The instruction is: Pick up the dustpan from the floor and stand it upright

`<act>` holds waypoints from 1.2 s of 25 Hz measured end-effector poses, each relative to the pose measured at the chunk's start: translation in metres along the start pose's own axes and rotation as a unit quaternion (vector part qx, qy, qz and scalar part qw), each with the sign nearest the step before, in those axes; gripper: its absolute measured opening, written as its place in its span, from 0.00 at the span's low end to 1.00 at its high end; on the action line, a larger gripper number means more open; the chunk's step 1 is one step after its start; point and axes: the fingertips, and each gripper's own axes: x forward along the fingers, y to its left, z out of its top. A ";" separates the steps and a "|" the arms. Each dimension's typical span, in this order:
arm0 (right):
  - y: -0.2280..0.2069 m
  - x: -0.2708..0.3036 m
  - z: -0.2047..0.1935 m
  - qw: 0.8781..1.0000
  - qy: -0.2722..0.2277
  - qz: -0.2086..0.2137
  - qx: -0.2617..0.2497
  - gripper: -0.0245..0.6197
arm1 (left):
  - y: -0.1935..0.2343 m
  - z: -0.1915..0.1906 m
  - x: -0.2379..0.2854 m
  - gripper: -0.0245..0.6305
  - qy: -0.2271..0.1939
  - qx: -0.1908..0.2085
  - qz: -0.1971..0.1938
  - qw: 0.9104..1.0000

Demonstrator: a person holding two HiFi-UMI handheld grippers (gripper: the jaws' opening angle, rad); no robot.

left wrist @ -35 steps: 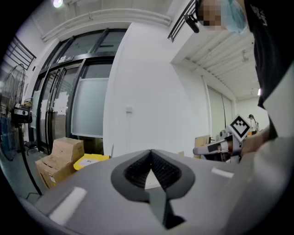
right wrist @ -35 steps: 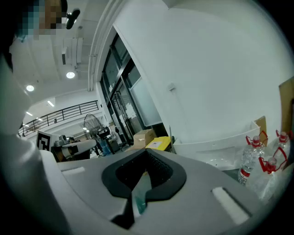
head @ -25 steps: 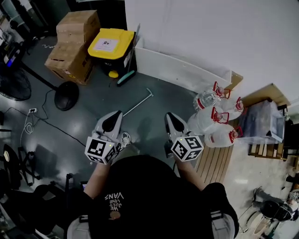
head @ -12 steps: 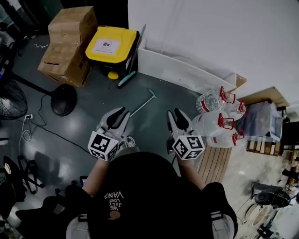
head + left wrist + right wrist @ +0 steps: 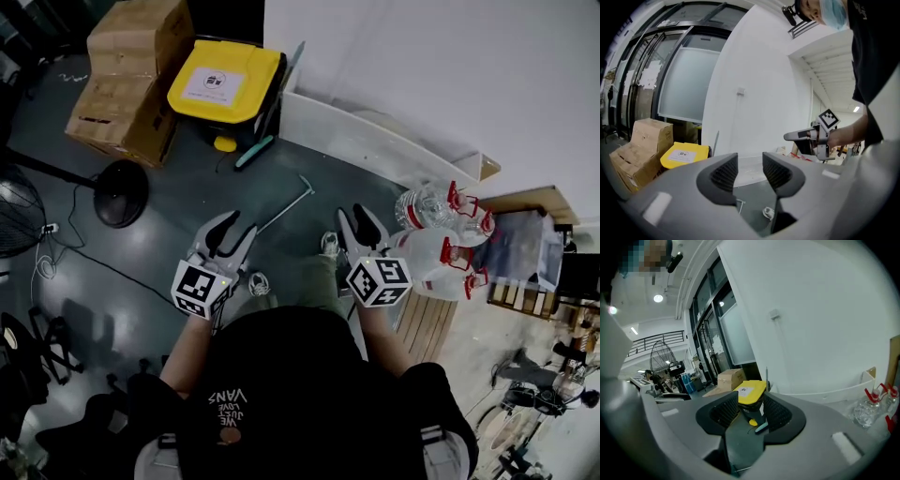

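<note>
Closest in, the left gripper (image 5: pixel 236 225) and right gripper (image 5: pixel 355 212) are held out side by side over the dark floor (image 5: pixel 178 253). A second ago both pairs of fingers were closed. Now they are opening, with nothing between them, only floor showing through the gaps. Both hands have also pushed forward.

Just past the left gripper a thin metal rod (image 5: pixel 284 206) lies flat on the floor. Farther on, at the foot of the yellow-lidded bin (image 5: pixel 223 80), lies a teal piece that I take to be the dustpan (image 5: pixel 253 154), though it is too small to be sure. It is still down, untouched, and well apart from both grippers. Cardboard boxes (image 5: pixel 127 84) stand beside the bin, with the white wall (image 5: pixel 422 66) behind.

The opening fingers suggest the reach has begun; the pickup itself has not.
</note>
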 end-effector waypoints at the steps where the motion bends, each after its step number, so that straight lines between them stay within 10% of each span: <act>1: -0.006 0.011 0.000 1.000 0.007 0.004 -0.002 0.26 | 0.004 -0.003 0.005 0.30 0.002 -0.004 0.006 1.000; 16: -0.094 0.172 -0.060 0.976 0.188 0.100 -0.054 0.29 | 0.074 -0.060 0.096 0.37 0.032 -0.067 0.139 0.987; 30: -0.169 0.307 -0.249 0.948 0.301 0.084 -0.060 0.29 | 0.119 -0.234 0.158 0.38 0.106 -0.137 0.154 0.973</act>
